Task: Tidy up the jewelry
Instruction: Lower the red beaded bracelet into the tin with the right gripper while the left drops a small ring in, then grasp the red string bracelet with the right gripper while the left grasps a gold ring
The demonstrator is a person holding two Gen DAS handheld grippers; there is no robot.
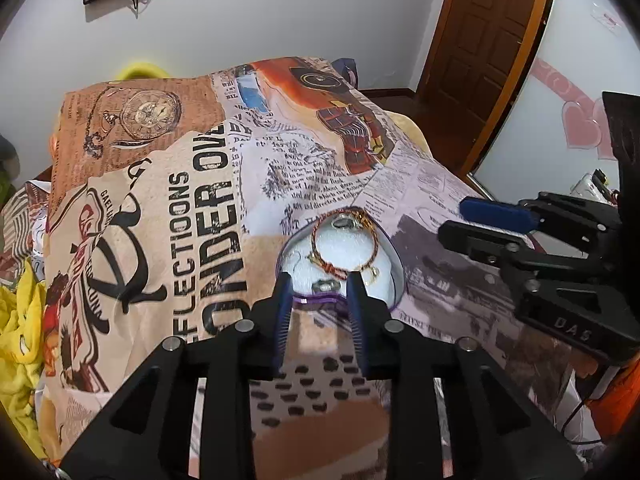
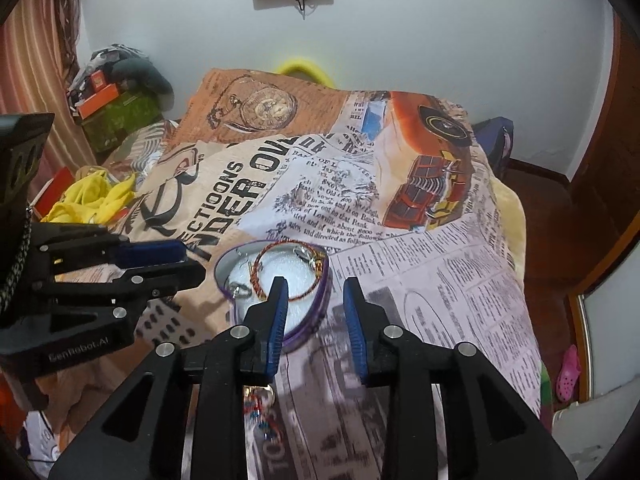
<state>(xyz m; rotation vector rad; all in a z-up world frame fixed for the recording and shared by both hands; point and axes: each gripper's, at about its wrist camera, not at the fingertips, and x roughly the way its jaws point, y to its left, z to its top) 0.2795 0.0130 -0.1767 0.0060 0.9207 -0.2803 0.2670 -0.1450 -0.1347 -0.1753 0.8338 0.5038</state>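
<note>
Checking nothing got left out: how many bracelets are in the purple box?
1: the red-and-gold bracelet lies on the white padding inside the purple box. Smaller silver pieces sit beside it; others may be hidden behind the left gripper.

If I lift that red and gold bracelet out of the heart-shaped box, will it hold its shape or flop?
The red and gold bracelet probably keeps its hoop shape: it lies as a clean round ring on the white padding. It looks thin and light, so it may slip between the pads. Its small dangling gold charms would likely swing or snag the heart-shaped box rim.

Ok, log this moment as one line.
left gripper: open, at box rim | right gripper: open, empty | purple heart-shaped tin box: holds red-gold cord bracelet
</note>
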